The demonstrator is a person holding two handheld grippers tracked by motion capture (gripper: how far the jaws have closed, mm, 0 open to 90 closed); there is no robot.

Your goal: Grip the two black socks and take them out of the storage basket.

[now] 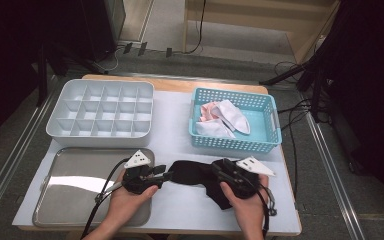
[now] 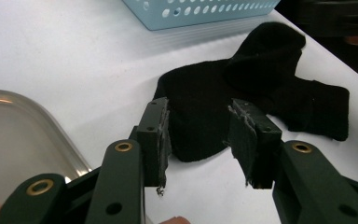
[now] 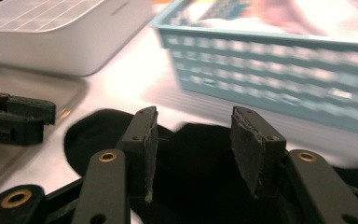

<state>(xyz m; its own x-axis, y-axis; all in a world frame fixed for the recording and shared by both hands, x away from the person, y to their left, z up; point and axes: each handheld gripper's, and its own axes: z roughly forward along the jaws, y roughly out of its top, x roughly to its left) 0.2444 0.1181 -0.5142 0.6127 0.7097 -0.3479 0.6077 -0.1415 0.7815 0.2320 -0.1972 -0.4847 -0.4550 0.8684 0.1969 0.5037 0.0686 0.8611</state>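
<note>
Two grippers, left and right, both released, jaws parted over a black sock flat on the white tabletop between them, gripping nothing. Apparently mid-fold or between grasps; next, pinching a sock end cleanly. Farther off, steel tray, blue basket of pale socks, white divided box

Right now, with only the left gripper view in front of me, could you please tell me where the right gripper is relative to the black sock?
Observer: The right gripper is over the right part of the black sock, with its jaws apart and not pinching the cloth.
Operator: Thank you. What is inside the blue basket?
Observer: The blue basket holds white socks and a pale pink cloth.
Operator: Is there anything behind the metal tray?
Observer: A white divided box stands behind the metal tray, and the compartments I can see are empty.
</note>
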